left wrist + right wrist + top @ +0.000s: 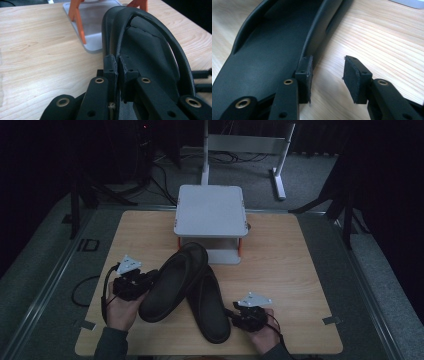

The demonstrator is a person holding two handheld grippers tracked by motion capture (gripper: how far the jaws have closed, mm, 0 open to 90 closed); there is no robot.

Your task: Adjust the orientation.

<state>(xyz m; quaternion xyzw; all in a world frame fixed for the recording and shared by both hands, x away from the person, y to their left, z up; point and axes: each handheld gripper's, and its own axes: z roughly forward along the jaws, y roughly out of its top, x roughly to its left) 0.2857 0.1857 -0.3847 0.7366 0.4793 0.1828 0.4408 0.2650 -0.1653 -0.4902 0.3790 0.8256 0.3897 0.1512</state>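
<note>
Two black slippers lie on the wooden table [280, 270] in front of a small rack. The left slipper [172, 282] is tilted, and its edge overlaps the right slipper [210, 305]. My left gripper [150, 279] is shut on the left slipper's side rim. In the left gripper view the jaws [117, 65] pinch that rim, with the slipper [150, 50] rising ahead. My right gripper [234, 312] sits by the right slipper's heel side, open. In the right gripper view my right gripper [328, 72] has bare wood between its pads. The left pad rests beside the slipper's [269, 50] outer wall.
A white two-level rack [210, 210] with orange legs [78, 22] stands at the table's back middle, its lower shelf [92, 25] close to the slipper's toe. Dark floor and cables surround the table. Bare wood lies to the right and far left.
</note>
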